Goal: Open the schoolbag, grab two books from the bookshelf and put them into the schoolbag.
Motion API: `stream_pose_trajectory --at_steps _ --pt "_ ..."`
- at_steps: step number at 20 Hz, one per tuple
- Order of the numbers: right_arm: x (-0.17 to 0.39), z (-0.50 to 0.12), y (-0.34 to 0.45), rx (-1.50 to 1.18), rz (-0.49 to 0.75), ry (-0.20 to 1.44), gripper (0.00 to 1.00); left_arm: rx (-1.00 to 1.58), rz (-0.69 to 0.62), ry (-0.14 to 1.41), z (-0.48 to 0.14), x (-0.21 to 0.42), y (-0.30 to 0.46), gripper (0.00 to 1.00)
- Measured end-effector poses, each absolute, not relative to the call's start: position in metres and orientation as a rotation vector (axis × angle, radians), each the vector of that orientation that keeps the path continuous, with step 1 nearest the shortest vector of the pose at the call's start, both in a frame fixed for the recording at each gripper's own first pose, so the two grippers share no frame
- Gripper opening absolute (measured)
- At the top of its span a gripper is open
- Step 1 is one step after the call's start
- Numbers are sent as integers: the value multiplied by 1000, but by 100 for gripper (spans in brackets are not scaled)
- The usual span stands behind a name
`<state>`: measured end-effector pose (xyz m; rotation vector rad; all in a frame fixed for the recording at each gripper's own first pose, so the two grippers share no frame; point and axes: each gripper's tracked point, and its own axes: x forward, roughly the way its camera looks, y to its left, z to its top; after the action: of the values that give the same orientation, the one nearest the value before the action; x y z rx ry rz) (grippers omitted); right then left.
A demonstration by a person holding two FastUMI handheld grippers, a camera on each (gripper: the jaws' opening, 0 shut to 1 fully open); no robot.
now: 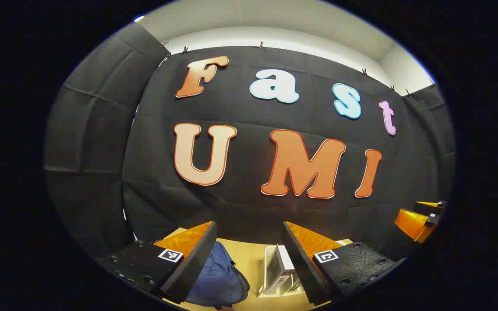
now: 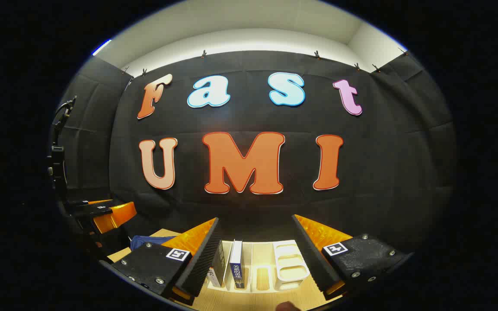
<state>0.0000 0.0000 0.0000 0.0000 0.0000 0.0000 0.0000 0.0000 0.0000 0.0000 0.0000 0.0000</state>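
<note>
1. The schoolbag (image 1: 214, 280), blue and slumped, lay on the tabletop (image 1: 253, 263), seen low in the left gripper view between the left tool's (image 1: 249, 235) fingers and closer to the left-hand one. I could not tell whether it was zipped or unzipped.
2. The left tool stood wide, its fingers well apart with nothing between them, raised above the tabletop and pointed at the booth wall.
3. In the same view a white bookshelf (image 1: 270, 270) stood just beside the bag, with a book (image 1: 281, 270) upright in it near the right-hand finger.
4. The right tool (image 2: 255, 235) was also wide and held nothing, raised above the rack.
5. In the right gripper view the bookshelf (image 2: 290, 265) sat on the tabletop (image 2: 240, 300) between the fingers, its slots running side by side.
6. Two books stood upright in its left slots: a dark one (image 2: 218, 265) touching or just beside the left-hand finger, and a blue-spined one (image 2: 236, 268) next to it. The slots to their right were bare.
7. A blue edge of the schoolbag (image 2: 149, 241) showed behind the right tool's left-hand finger.
8. Each view caught the other tool off to the side: the right tool (image 1: 419, 218) at the right edge of the left gripper view, the left tool (image 2: 102, 214) at the left edge of the right gripper view.
</note>
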Motion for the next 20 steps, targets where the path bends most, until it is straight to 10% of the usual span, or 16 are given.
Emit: stream_pose_trajectory --at_steps 20 --pt "2 1 4 12 26 15 96 48 28 0 3 -12 12 94"
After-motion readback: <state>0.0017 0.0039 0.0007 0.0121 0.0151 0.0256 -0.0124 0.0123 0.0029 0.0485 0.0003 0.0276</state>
